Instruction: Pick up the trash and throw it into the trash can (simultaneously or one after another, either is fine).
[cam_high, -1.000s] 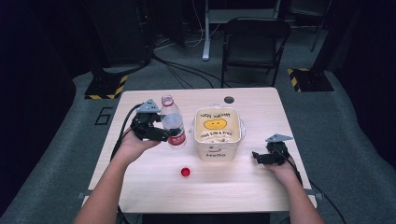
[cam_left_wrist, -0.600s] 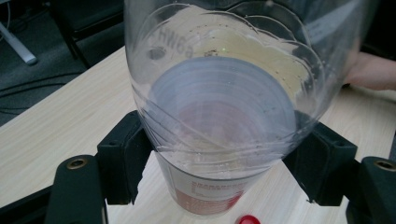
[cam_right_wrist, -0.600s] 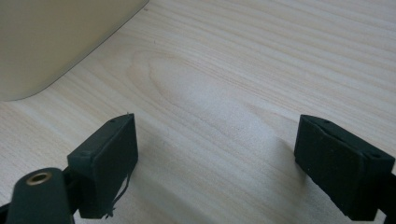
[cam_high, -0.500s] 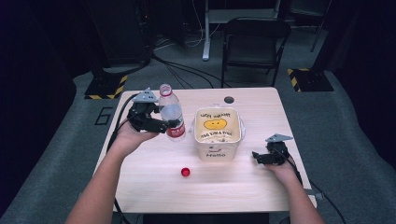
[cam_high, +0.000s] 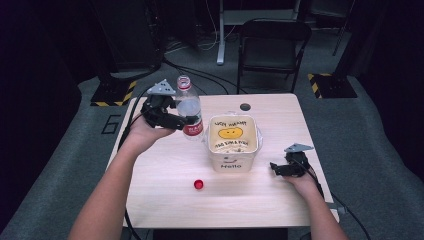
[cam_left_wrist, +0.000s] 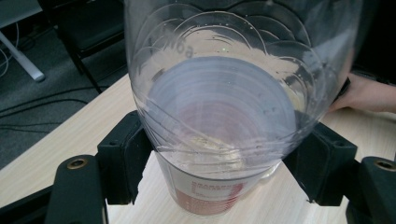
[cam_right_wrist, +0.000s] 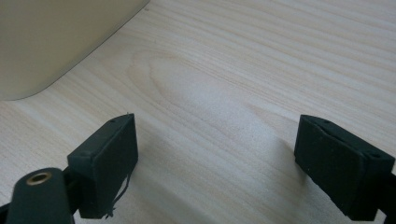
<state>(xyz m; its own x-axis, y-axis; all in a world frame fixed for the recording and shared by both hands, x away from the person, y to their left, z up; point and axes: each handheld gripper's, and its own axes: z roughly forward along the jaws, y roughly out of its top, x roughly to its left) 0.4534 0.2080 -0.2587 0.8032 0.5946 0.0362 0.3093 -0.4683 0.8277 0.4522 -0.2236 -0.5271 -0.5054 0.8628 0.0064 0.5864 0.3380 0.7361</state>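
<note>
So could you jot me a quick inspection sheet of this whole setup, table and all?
Surface: light wood table, with a dark round hole near the far edge.
Job's things: clear bottle with red label, uncapped, lifted and tilted; cream tub with a smiley and "Hello"; red cap lying loose.
Clutter: nothing seen.
Grippers: left gripper clamps the bottle, fingers on both sides; right gripper open, resting on the table.
Cables: black cable trails from the left gripper; more on the floor.
Surroundings: grey carpet, folding chair, hazard-striped stand bases.
</note>
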